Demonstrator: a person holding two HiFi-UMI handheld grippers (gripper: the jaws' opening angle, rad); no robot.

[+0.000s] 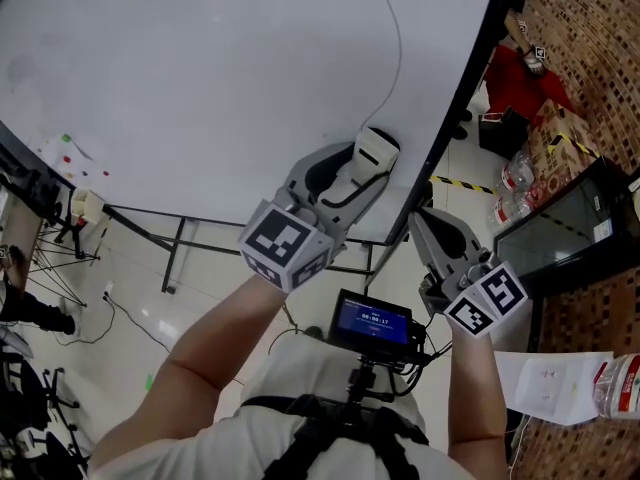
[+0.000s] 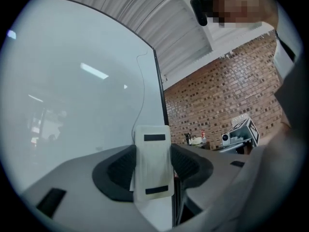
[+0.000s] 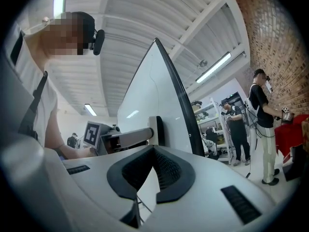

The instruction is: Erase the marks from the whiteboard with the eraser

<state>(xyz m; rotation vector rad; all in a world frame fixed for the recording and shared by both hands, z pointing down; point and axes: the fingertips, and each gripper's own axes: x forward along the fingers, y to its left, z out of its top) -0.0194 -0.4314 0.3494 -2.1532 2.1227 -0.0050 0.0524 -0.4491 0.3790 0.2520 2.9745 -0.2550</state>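
White eraser point(image 2: 153, 164) gripped by L gripper point(image 2: 152, 151) fingers, on whiteboard point(image 2: 72, 105); R gripper point(image 3: 153, 153) fingers closed.

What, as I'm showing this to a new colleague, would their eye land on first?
The big whiteboard fills the head view's upper left, nearly bare except for a thin curved line near its right edge. Next comes the left gripper, clamped on a white eraser held up to the board's lower right part. The right gripper hangs shut and empty just beside the board's dark edge.
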